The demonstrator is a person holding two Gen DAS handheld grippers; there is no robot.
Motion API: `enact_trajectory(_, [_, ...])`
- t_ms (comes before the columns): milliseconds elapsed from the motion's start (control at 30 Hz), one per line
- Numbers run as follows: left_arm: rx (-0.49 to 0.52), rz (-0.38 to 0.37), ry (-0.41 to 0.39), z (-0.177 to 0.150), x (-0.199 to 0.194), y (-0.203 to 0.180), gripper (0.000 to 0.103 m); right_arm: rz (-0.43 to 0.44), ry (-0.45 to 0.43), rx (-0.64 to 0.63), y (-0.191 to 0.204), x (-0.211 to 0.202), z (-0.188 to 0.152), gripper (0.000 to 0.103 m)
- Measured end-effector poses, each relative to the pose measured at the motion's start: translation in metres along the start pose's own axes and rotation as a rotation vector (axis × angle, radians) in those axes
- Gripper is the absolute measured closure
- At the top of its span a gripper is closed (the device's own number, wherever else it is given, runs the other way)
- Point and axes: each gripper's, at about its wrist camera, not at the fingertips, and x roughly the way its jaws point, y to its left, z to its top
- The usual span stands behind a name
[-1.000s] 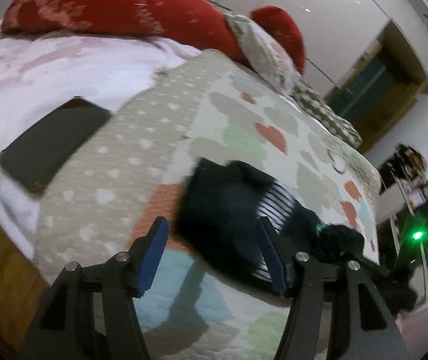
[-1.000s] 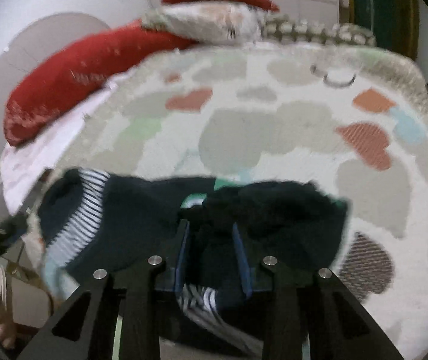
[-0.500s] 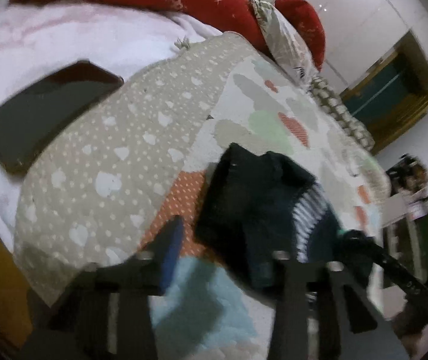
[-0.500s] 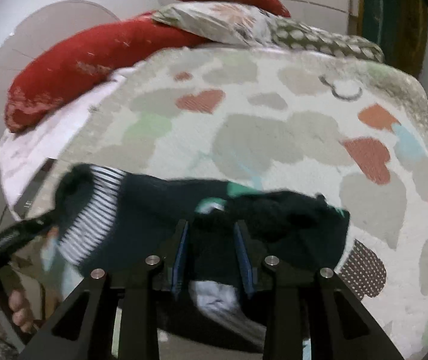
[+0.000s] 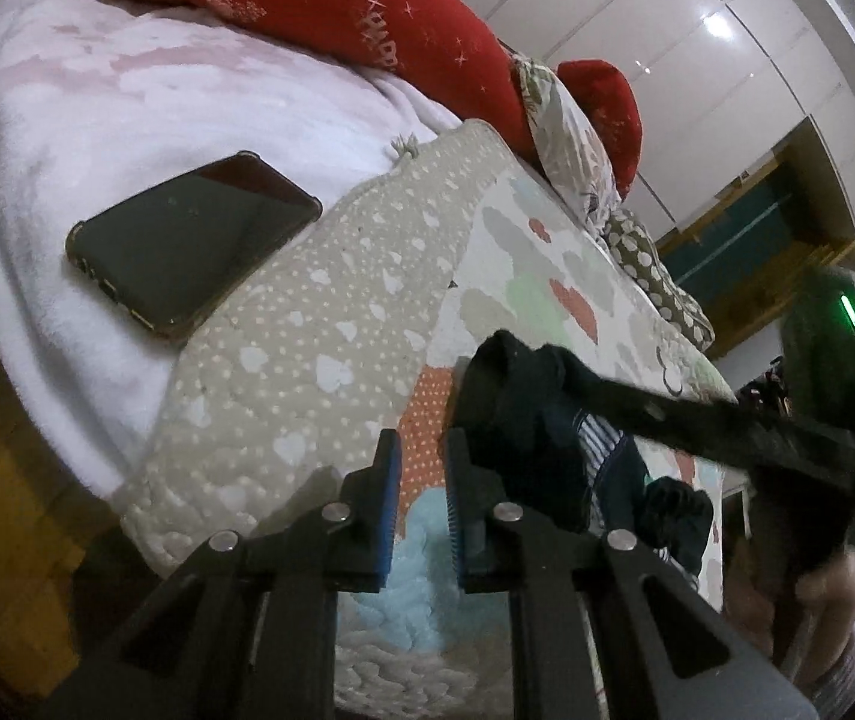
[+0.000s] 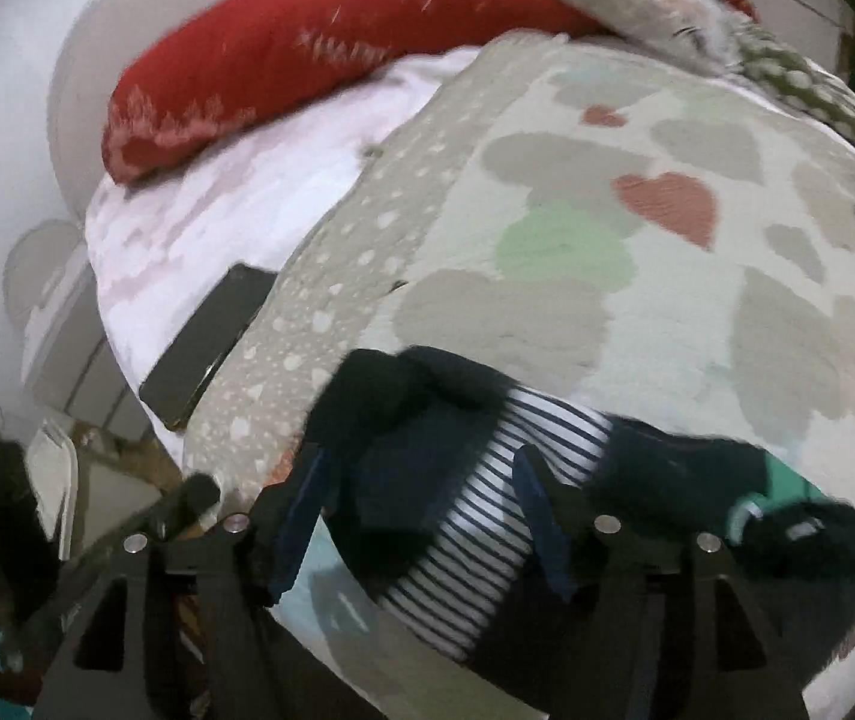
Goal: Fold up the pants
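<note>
Bed with heart-print quilt (image 5: pixel 331 324). Dark bunched pants with striped lining (image 6: pixel 475 480) run crosswise between wide right tongs (image 6: pixel 421 516); left tongs (image 5: pixel 418 474) narrow, empty, just beside.

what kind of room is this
Most likely a bedroom. The pants lie on a bed covered by a heart-patterned quilt, with red pillows along its far edge and glossy white wardrobe doors behind. A phone rests on the pink blanket.
</note>
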Motion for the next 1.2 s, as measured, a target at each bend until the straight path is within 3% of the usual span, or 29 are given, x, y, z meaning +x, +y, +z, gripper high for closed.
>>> enact_trajectory(333, [-0.003,-0.061,0.04,-0.014,0.01,0.002,0.051,-0.232,0.215,-0.108,0.043,0.084,0.027,0.031])
enact_trajectory(400, [-0.009,-0.075,0.037,-0.016,0.01,0.003,0.051,-0.28,0.235,-0.129,0.046,0.094,0.024,0.032])
enact_trajectory(433, [-0.009,-0.076,0.036,-0.015,0.009,0.003,0.051,-0.284,0.231,-0.134,0.047,0.094,0.023,0.035])
enact_trajectory(500, [-0.007,-0.068,0.027,-0.015,0.008,0.003,0.051,-0.283,0.214,-0.125,0.046,0.088,0.02,0.059])
enact_trajectory(533, [-0.005,-0.064,0.025,-0.015,0.008,0.002,0.055,-0.282,0.199,-0.122,0.044,0.083,0.019,0.061])
enact_trajectory(600, [-0.002,-0.065,0.03,-0.014,0.008,0.001,0.064,-0.245,0.165,-0.105,0.037,0.069,0.016,0.068])
enact_trajectory(833, [0.021,-0.055,0.054,-0.015,0.012,-0.017,0.065,-0.095,-0.003,0.031,-0.006,-0.001,0.0,0.071])
enact_trajectory(1000, [0.061,-0.051,0.079,-0.019,0.018,-0.039,0.065,0.048,-0.116,0.189,-0.062,-0.046,-0.011,0.071])
enact_trajectory(1200, [0.127,-0.046,0.135,-0.029,0.032,-0.07,0.065,0.16,-0.223,0.353,-0.135,-0.078,-0.053,0.071])
